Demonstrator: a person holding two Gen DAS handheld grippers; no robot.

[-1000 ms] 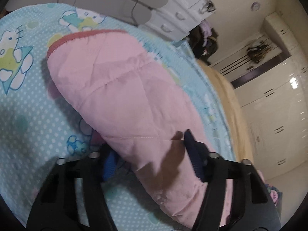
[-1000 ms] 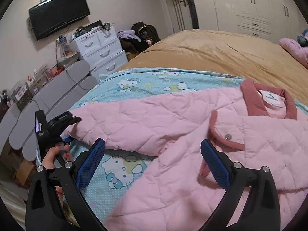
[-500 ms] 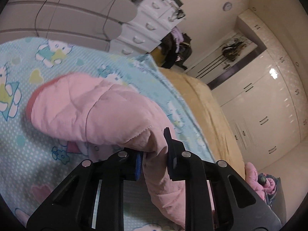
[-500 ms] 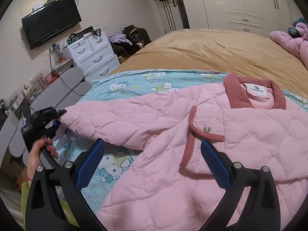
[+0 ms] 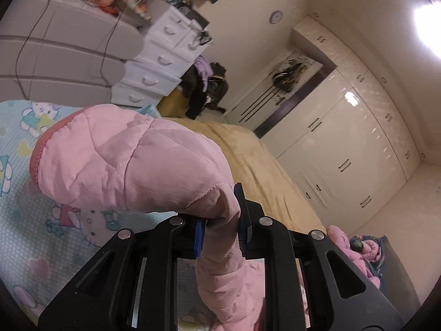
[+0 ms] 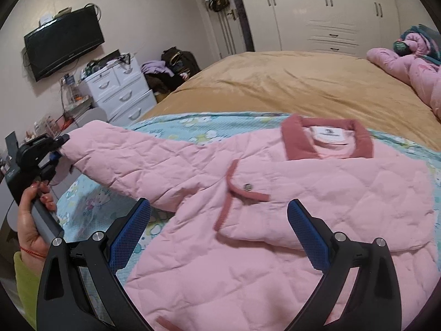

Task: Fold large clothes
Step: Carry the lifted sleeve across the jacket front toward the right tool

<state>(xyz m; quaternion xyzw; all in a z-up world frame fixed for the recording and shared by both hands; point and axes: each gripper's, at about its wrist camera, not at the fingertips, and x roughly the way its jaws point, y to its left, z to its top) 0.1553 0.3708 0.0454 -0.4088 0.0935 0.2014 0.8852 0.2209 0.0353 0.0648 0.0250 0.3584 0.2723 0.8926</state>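
A pink quilted jacket (image 6: 317, 193) with a dark pink collar lies front up on a light blue cartoon-print sheet (image 6: 171, 127). One sleeve (image 5: 132, 162) is lifted off the sheet, its cuff end drooping to the left in the left wrist view. My left gripper (image 5: 219, 231) is shut on that sleeve, the fabric pinched between its blue pads. From the right wrist view the left gripper (image 6: 56, 149) is seen at the far left, held by a hand. My right gripper (image 6: 219, 226) hovers open above the jacket's front, with nothing between its fingers.
A tan bedspread (image 6: 289, 82) covers the far part of the bed. Pink bedding (image 6: 408, 66) is heaped at the far right. White drawers (image 6: 121, 96), a wall television (image 6: 63, 42) and wardrobes (image 6: 325, 11) line the room's walls.
My left gripper closed on the sleeve and raised it off the sheet. The right gripper drifted over the jacket's front, still open.
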